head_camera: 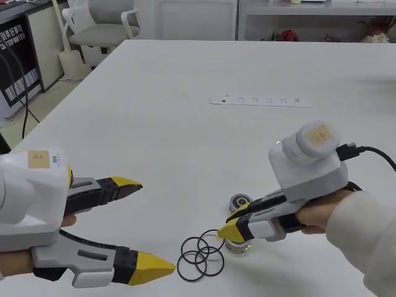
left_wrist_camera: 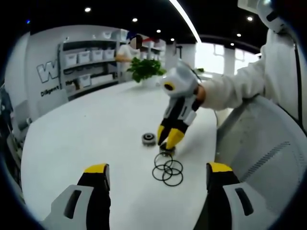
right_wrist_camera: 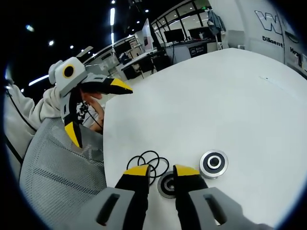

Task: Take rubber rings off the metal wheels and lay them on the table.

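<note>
A metal wheel (head_camera: 239,246) (right_wrist_camera: 167,186) (left_wrist_camera: 167,150) stands near the table's front edge. My right gripper (head_camera: 230,232) (right_wrist_camera: 162,171) (left_wrist_camera: 170,138) comes down on it, jaws narrowed against its sides. A second wheel (head_camera: 239,202) (right_wrist_camera: 213,163) (left_wrist_camera: 149,139) with a black rubber ring on it lies just beyond. Several loose black rubber rings (head_camera: 201,257) (left_wrist_camera: 168,170) (right_wrist_camera: 148,163) overlap on the table to the left of the gripped wheel. My left gripper (head_camera: 148,226) (left_wrist_camera: 157,167) (right_wrist_camera: 100,114) hangs wide open left of the rings, holding nothing.
A white power strip (head_camera: 260,100) lies further back on the white table (head_camera: 185,111). An office chair (head_camera: 102,25) stands past the far left corner. A grey mesh chair back (right_wrist_camera: 57,177) is close behind the table's front edge.
</note>
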Demonstrator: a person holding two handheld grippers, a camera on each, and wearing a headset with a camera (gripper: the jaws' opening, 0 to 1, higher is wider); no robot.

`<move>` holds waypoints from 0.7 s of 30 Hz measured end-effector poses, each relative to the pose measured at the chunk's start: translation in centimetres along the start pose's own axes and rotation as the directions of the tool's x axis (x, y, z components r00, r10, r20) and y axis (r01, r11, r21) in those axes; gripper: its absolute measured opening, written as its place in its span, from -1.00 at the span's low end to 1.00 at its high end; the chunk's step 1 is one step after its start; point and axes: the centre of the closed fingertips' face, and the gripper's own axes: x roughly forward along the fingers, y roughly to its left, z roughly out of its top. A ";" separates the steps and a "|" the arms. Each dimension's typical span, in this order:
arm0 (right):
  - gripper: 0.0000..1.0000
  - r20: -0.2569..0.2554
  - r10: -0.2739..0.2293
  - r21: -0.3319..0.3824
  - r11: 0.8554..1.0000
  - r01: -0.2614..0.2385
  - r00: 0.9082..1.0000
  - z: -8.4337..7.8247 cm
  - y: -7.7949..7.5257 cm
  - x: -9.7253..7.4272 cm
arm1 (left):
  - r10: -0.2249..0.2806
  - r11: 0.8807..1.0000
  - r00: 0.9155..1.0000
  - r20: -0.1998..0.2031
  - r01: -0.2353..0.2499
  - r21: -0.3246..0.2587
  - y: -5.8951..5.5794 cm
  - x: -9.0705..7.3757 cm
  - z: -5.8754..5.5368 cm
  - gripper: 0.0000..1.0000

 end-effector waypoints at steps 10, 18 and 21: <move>-0.62 -0.033 -0.011 -0.053 0.999 0.010 0.999 -0.9 0.0 0.2 | -0.001 1.000 1.000 -0.005 0.001 0.003 0.0 0.0 -0.1 0.68; -0.44 -0.079 -0.055 -0.218 0.975 0.036 0.995 -1.7 -0.2 0.9 | 0.000 1.000 1.000 -0.001 0.000 0.002 0.0 -0.1 0.0 0.67; -0.48 -0.092 -0.076 -0.256 0.965 0.050 0.993 -1.9 -0.6 0.9 | 0.002 1.000 1.000 0.001 -0.002 0.001 0.1 -0.1 0.0 0.67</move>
